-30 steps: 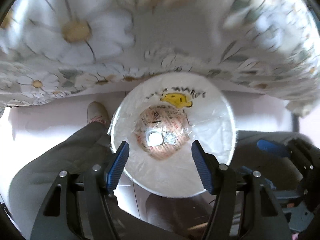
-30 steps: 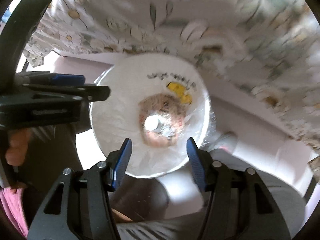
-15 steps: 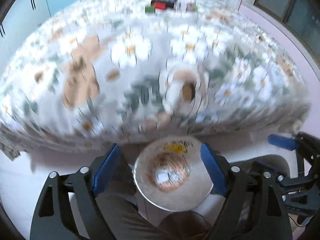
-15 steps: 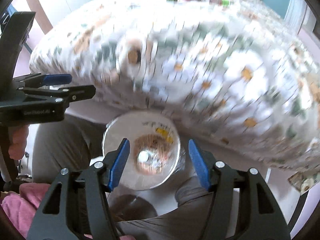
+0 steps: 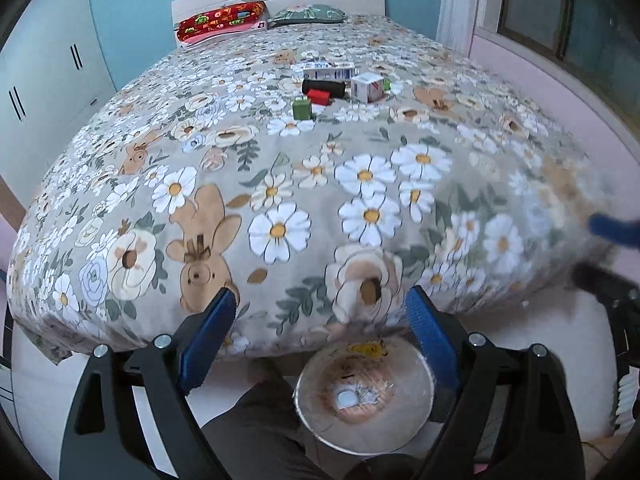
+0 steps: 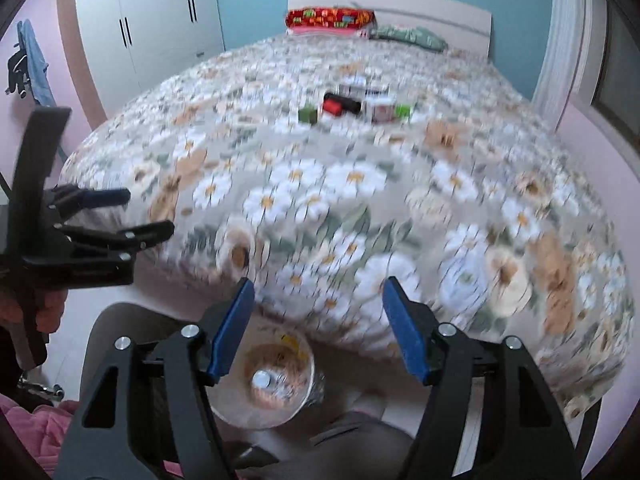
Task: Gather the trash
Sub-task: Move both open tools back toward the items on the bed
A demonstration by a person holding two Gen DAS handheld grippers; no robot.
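**Reaching for the next scraps on the bed**

Hovering over the foot of the bed [image 5: 280,184], I carry both tools empty. My left gripper [image 5: 320,340] has its jaws opening, already wide, with nothing between the blue pads; my right gripper [image 6: 318,330] is opening too, about half spread, also bare. Below me on the floor, just beside the bed's edge, sits the bin [image 5: 364,396], lined with a pale bag and holding a few pieces already.

What is left lies well up the floral cover: a green box [image 5: 302,109], a red box [image 5: 319,97], a black tube [image 5: 323,87], a white carton [image 5: 369,86] and a flat packet [image 5: 328,69], all bunched close together.

To do this well, I judge I should reach far forward, take the outermost piece first so the neighbours stay put, and press down lightly, since the soft cover will give and the small boxes may tip. Two hands could each take one piece from opposite sides of the cluster.
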